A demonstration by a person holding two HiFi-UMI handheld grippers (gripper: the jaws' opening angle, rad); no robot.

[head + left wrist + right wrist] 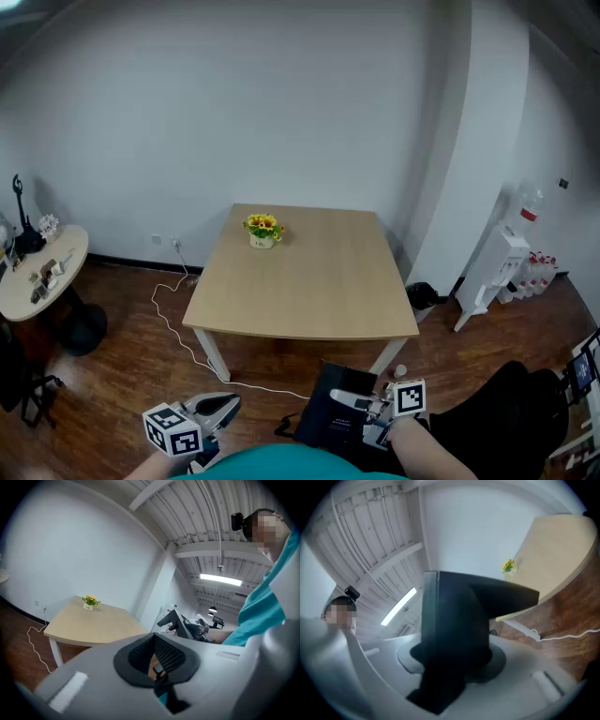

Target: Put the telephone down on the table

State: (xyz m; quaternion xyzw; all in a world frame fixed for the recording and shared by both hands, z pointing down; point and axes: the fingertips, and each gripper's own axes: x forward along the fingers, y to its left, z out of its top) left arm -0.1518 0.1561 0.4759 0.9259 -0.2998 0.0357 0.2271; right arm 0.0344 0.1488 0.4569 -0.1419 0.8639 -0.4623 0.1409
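while the right tool (349, 401) holds the flat black telephone (323, 424) short of the pale square wooden worktop (309, 281), it must next reach forward; left tool (220, 406) closed, empty.

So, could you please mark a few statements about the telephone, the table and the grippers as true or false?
The telephone lies on the table. False: the right gripper holds it short of the table's near edge.
A pot of yellow flowers stands on the table. True.
The left gripper holds nothing. True.
The white cable lies on the tabletop. False: it runs over the floor.
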